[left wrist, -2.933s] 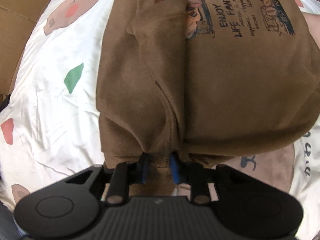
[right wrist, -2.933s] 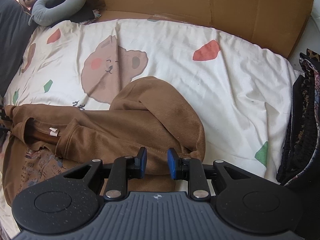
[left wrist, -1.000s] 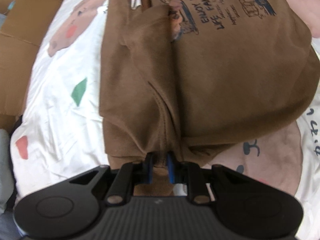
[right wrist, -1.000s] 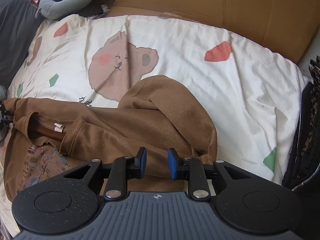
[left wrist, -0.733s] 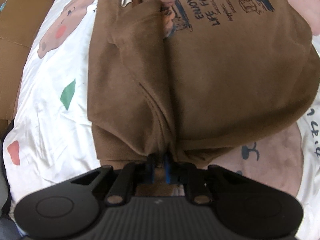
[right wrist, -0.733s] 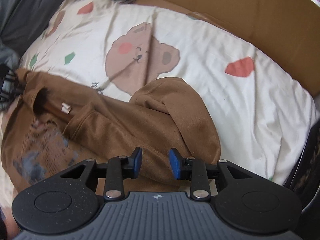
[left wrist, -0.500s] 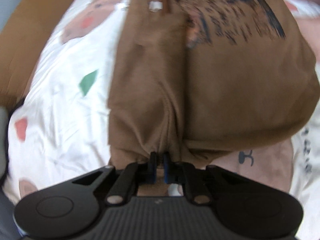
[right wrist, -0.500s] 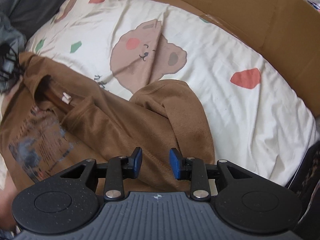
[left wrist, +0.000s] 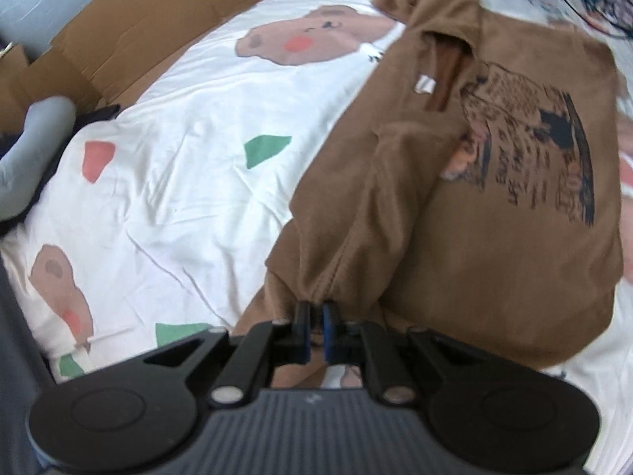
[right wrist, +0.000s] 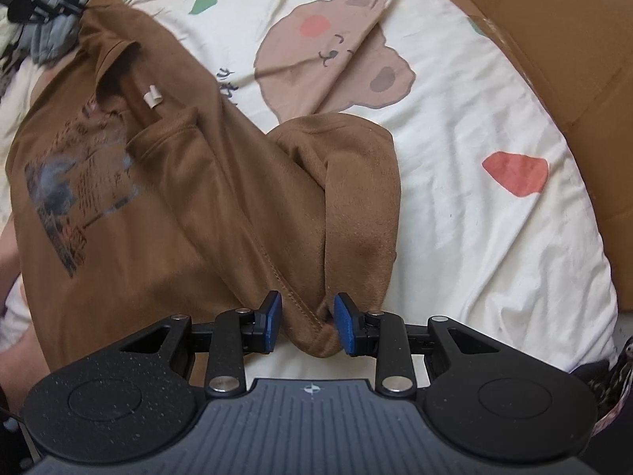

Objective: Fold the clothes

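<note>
Lying print-side up on the bed sheet (left wrist: 166, 182), the brown sweatshirt (left wrist: 494, 237) has one sleeve (left wrist: 387, 182) laid in over its chest, beside the dark print (left wrist: 546, 158). The left hand-held gripper (left wrist: 314, 326) is pinched nearly shut on a bunch of brown cloth at the garment's near edge, where the fabric gathers into pleats between the blue pads. In the right wrist view the same sweatshirt (right wrist: 166, 237) shows its other sleeve (right wrist: 356, 198) doubled back in a loose hump toward the bear pattern (right wrist: 336, 63) on the sheet. The right hand-held gripper (right wrist: 307, 326) stands open, its pads either side of a stitched fold at the near edge without closing on it.

By my reading, the step in hand is taking hold of two near points so the body can be folded. To do it well, the right gripper should close on both layers of that stitched fold, not only the top one, and sit level with the left grip so the fold line runs straight. Lifting should be low and even, since the humped sleeve looks likely to slip out sideways; tucking it flat within the body's outline would keep the fold tidy. The cardboard (right wrist: 554, 39) behind the bed leaves little room for a wide swing.
</note>
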